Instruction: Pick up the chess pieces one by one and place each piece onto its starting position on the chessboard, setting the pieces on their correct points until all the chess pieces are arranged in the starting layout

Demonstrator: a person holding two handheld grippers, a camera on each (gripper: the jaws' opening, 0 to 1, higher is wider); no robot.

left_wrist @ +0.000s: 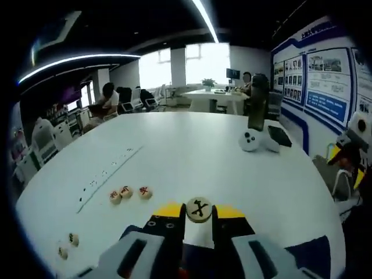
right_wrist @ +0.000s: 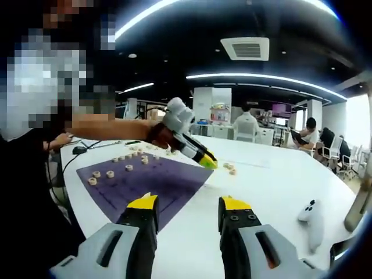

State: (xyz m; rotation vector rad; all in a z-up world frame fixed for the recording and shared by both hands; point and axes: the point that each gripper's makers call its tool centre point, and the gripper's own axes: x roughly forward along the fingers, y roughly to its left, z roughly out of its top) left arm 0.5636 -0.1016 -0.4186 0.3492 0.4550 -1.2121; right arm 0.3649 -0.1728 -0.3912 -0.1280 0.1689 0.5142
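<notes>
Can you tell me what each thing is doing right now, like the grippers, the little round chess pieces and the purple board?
Left gripper: shut on a round wooden chess piece with a black mark, held above the white table.
Right gripper: open, holding nothing.
Three round wooden chess pieces with red marks: lying flat in a row on the table.
Purple chessboard mat: spread flat, several pieces resting along its far side.

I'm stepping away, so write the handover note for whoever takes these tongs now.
Left tongs: shut on a black-marked chess piece, held above the white table.
Right tongs: open, empty, near the purple chessboard.
Done: several pieces sit along the board's far side.
Left: three red-marked pieces and two more lie loose on the table; place the held one, then those.
</notes>
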